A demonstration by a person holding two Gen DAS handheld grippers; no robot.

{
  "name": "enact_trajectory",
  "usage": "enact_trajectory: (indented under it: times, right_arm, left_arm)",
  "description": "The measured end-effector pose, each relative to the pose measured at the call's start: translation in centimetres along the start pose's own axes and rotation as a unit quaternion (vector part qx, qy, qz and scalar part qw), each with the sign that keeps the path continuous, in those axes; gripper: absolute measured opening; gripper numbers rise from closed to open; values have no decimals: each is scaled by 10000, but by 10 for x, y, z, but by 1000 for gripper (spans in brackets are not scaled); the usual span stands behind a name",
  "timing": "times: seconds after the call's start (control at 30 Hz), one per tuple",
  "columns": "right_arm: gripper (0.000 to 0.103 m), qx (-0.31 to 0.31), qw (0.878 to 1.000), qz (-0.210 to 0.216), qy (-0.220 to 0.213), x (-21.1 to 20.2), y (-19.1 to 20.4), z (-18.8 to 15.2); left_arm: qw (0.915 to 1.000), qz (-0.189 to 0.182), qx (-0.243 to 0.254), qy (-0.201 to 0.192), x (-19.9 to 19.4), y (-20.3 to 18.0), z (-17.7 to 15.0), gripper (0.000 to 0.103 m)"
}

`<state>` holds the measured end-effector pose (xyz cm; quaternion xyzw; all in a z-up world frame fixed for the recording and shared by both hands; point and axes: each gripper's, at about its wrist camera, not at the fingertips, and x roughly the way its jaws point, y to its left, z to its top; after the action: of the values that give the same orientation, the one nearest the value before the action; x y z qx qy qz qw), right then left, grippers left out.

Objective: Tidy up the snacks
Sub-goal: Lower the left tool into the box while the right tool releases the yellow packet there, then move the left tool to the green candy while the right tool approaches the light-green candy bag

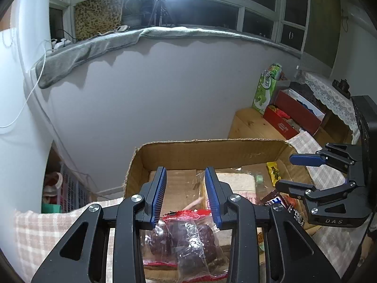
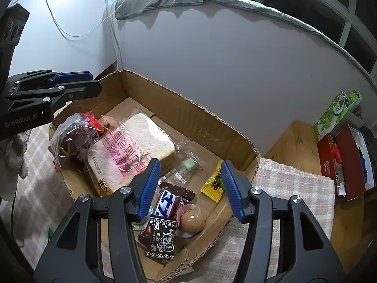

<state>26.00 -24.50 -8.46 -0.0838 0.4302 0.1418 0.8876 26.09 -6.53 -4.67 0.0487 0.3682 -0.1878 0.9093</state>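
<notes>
An open cardboard box [image 2: 188, 118] on a checkered cloth holds the snacks. In it lie a wrapped bread slice [image 2: 141, 141], a clear bag of dark red snacks [image 2: 73, 136], a yellow packet [image 2: 213, 185], a blue-and-white bar [image 2: 166, 205], a dark brown packet [image 2: 162, 238] and a wrapped brown egg [image 2: 192, 220]. My right gripper [image 2: 190, 165] hangs open over the bar and egg, gripping nothing. My left gripper [image 1: 185, 172] is open above the dark red snack bag [image 1: 186, 238], whose red top sits between the finger bases. Each gripper shows in the other's view: the right gripper [image 1: 284, 172], the left gripper [image 2: 70, 82].
A grey-white wall stands just behind the box. To the right on a wooden surface [image 2: 294, 146] are a red box [image 2: 344, 160] of items and a green carton [image 2: 334, 115]. A grey towel [image 1: 94, 47] drapes the window sill above.
</notes>
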Motion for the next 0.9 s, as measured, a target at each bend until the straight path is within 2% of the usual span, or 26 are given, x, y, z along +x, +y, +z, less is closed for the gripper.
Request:
enact_trajectory:
  times: [0.17,0.27,0.5,0.63,0.73,0.9]
  right_arm:
    - [58,-28,10000,-45,-44,-10,5,-4]
    - [63,-66,9999,-63,-98,-20,10,-8]
    - [64,-210,9995,-70,-227,-49,29,-22]
    - [64,-301,9992,-41,-261,-63,40,-34]
    - [71,-406,9987,-37,-301,-72,51,-46]
    - [71,-603,9978,-14,-261,-81,71,-66]
  left_arm:
    - [10000,20,-48,-63,-13,1,-1,33]
    - [9999,8,-95,-94,-24,1,-4,37]
    - [9996,-8,-227,-181,-52,0,-17,38]
    - [9993,-54,-299,-204,-70,-2,-32,38]
    - [9992,-72,-356,-173,-79,-2,-46,38]
    - [9986,-150,-509,-57,-88,3,-68,38]
